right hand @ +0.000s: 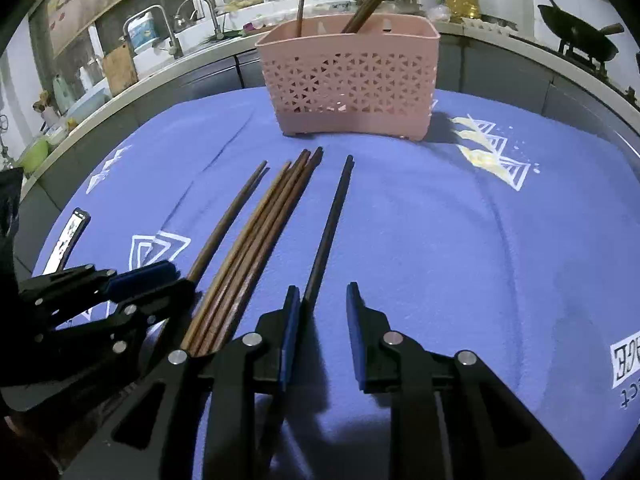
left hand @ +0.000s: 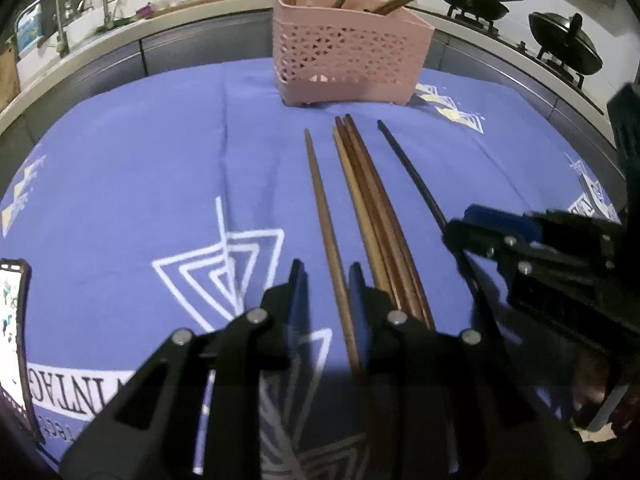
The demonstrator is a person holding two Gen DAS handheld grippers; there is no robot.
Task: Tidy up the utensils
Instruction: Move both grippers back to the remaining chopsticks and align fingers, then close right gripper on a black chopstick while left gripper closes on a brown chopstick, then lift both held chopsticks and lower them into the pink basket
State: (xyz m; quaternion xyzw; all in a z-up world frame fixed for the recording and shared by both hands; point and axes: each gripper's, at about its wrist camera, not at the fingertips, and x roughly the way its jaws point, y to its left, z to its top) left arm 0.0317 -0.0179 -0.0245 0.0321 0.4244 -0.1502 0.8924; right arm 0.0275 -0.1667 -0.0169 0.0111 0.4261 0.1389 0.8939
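Note:
A pink perforated basket (left hand: 348, 52) (right hand: 348, 80) stands at the far side of the blue cloth, with a few chopsticks upright in it. On the cloth lie a lone brown chopstick (left hand: 324, 216) (right hand: 228, 220), a bundle of several brown chopsticks (left hand: 372, 216) (right hand: 256, 248) and a black chopstick (left hand: 412, 176) (right hand: 330, 224). My left gripper (left hand: 326, 270) (right hand: 172, 280) is open, its fingers either side of the lone brown chopstick with a gap. My right gripper (right hand: 323, 290) (left hand: 460, 226) is open at the black chopstick's near end, which lies by its left pad.
A phone (left hand: 12, 332) (right hand: 68, 240) lies at the cloth's left edge. Behind the table runs a counter with a sink and taps (right hand: 168, 28) on the left and woks on a stove (left hand: 476, 4) on the right. The two grippers sit close side by side.

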